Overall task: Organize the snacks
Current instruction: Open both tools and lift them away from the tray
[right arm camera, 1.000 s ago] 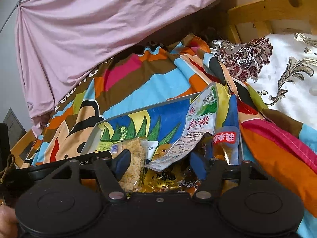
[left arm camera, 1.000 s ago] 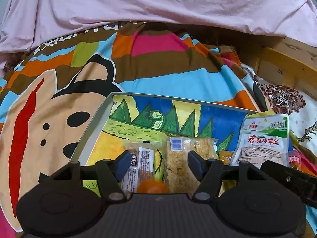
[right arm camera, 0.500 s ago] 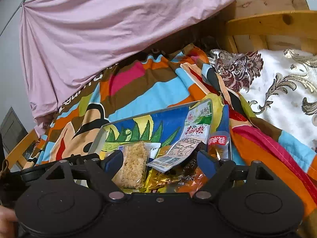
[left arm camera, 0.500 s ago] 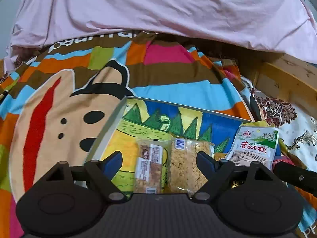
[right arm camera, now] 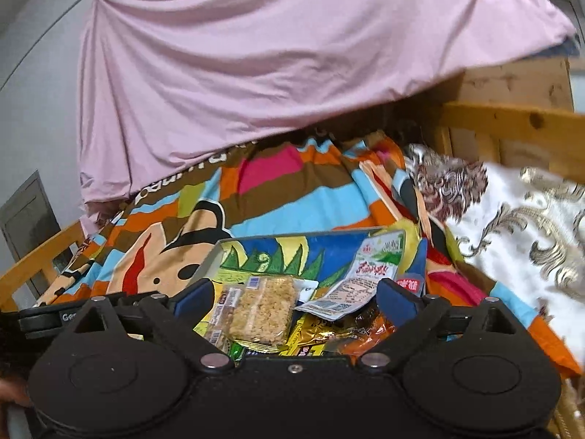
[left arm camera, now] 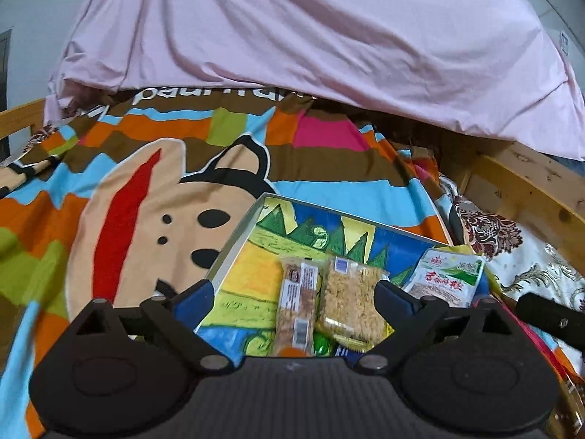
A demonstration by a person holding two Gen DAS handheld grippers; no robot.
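Snacks sit in the near end of the painted tray (left arm camera: 252,230) on the bed. The crispy rice cake packet (left arm camera: 349,301) lies just beside the narrow cereal bar (left arm camera: 298,303), both with their long axes running away from me, roughly along my left gripper's (left arm camera: 292,298) pointing line.

Both lie between the left fingers (left arm camera: 395,298), slightly below the tips; no pad touches either. The jaws are opening, nearly full width, holding nothing.

My right gripper (right arm camera: 294,298) is likewise opening and empty. It straddles the same rice cake and the white-green pouch (right arm camera: 365,276), which leans against the tray's right wall over gold wrappers (right arm camera: 325,333).

Judgement: the left is better aligned for the bar and rice cake, closing across their short width; the right is nearer the pouch.
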